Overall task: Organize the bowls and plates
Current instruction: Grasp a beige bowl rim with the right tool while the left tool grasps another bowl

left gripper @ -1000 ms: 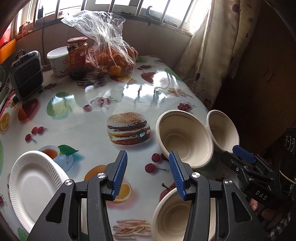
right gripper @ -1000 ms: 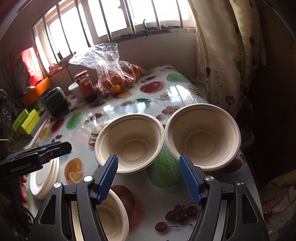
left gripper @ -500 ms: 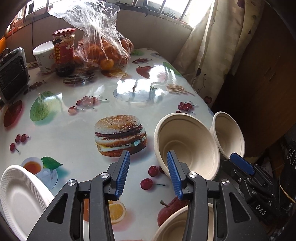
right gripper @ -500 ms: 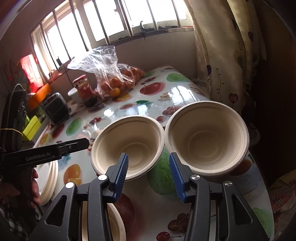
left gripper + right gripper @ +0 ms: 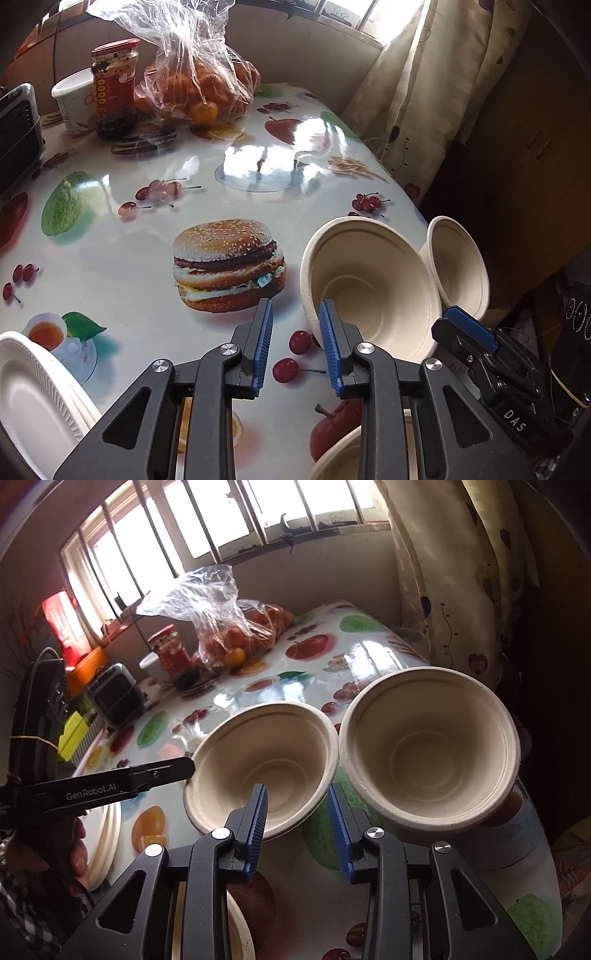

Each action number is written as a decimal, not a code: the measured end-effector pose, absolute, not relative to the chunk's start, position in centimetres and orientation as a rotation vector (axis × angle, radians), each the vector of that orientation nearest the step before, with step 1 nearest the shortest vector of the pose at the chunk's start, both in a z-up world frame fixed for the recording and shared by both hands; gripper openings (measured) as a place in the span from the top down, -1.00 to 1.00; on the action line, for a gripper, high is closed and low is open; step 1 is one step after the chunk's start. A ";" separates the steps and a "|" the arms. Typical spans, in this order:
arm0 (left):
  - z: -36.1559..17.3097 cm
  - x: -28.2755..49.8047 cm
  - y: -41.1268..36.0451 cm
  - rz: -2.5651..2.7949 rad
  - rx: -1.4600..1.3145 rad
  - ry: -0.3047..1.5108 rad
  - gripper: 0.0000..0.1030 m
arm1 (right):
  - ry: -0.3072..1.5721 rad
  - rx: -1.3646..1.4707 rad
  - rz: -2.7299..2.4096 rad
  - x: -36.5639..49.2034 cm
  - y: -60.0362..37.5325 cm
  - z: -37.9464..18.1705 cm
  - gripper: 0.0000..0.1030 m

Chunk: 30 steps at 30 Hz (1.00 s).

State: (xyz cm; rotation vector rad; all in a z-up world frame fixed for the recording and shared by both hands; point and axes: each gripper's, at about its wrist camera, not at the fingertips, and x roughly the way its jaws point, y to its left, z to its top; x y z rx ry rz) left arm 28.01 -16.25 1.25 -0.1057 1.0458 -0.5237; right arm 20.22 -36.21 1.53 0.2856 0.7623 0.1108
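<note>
Both my claws, left claw (image 5: 295, 345) and right claw (image 5: 297, 825), hover part-spread and empty beside the middle bowl (image 5: 264, 764).

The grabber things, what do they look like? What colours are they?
Each gripper has black, triangle-shaped arms with silver bolts and two ridged blue pads. White lettering shows on the sides: "GenRobot.AI" on the left one, "DAS" on the right one.

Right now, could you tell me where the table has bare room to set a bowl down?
Bare stretch around the printed burger, between the white plates and the middle bowl. Crowded: the far corner with jar and orange bag, and the right edge's bowls.
</note>
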 end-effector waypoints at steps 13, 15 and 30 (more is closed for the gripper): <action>0.7 28.5 -16.6 -0.540 -0.118 1.062 0.75 | 0.766 0.297 0.118 20.3 -36.4 1.3 0.58; 0.7 28.5 -16.7 -0.539 -0.114 1.059 0.77 | 0.767 0.297 0.116 20.4 -36.4 1.3 0.61; 1.1 28.3 -16.4 -0.538 -0.116 1.045 0.77 | 0.755 0.306 0.121 20.3 -36.4 1.6 0.64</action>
